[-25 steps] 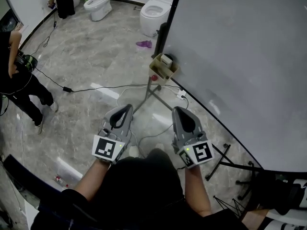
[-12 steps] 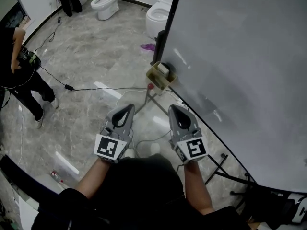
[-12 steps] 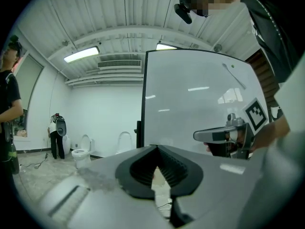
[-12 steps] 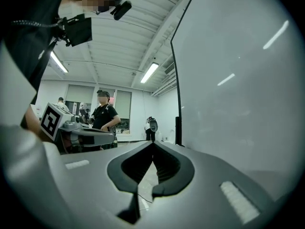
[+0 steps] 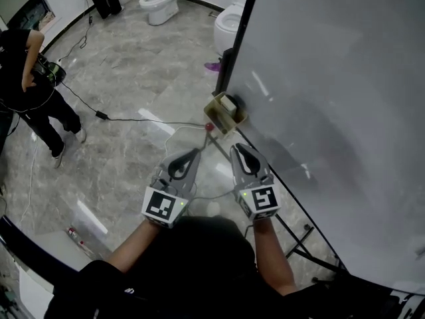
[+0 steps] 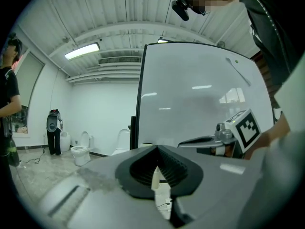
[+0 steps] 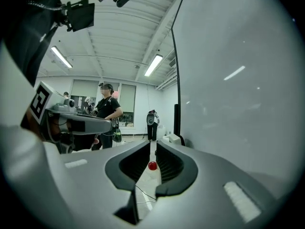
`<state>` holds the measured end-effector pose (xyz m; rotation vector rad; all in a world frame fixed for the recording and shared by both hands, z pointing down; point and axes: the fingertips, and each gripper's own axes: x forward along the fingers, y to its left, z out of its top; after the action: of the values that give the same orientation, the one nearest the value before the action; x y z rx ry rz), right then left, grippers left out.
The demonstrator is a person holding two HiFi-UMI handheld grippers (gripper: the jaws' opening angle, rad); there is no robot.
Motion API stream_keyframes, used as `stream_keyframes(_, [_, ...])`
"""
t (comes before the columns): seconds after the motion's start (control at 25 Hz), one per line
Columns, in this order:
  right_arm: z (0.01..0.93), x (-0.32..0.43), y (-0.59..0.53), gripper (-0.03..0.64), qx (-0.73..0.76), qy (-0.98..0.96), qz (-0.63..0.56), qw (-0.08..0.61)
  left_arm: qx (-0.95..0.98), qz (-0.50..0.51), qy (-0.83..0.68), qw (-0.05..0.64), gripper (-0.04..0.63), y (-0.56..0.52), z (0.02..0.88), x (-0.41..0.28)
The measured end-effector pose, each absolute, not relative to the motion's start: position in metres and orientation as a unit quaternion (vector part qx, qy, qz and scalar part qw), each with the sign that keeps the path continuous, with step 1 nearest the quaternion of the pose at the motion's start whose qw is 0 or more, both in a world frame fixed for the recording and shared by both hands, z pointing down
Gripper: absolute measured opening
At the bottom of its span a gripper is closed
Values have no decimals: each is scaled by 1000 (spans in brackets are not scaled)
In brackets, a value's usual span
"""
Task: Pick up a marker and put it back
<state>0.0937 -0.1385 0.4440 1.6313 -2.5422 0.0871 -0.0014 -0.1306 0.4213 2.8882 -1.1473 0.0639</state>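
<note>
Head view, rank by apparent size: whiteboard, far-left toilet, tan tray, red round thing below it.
1. whiteboard
2. far-left toilet and tan tray: alike, toilet farther, unranked
3. red round thing

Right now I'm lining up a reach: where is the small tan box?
In the head view the box hangs just above centre, at the whiteboard's lower left corner, a small red thing just below and left of it.

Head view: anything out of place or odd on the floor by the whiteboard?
Yes. Loose cables trail across the floor toward the whiteboard stand, a likely trip hazard. A purple scrap lies beside the nearer toilet.
</note>
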Motion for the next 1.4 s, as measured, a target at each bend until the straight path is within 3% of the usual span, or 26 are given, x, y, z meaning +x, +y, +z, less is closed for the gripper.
stream_keyframes(0.24, [466, 89, -159, 117, 516, -852, 25, 88, 928, 27, -371, 20, 5, -128, 425, 8])
stream_keyframes(0.76, [494, 82, -197, 196, 500, -857, 12, 126, 916, 48, -398, 12, 5, -145, 429, -3])
stream_keyframes(0.92, [496, 74, -205, 186, 493, -859, 13, 139, 912, 44, -408, 20, 3, -148, 429, -9])
stream_keyframes(1.04, [499, 74, -207, 104, 495, -856, 12, 147, 907, 43, -419, 24, 3, -152, 430, -15])
stream_keyframes(1.4, [485, 84, -209, 78, 507, -852, -10, 129, 909, 41, -415, 21, 3, -153, 429, -15])
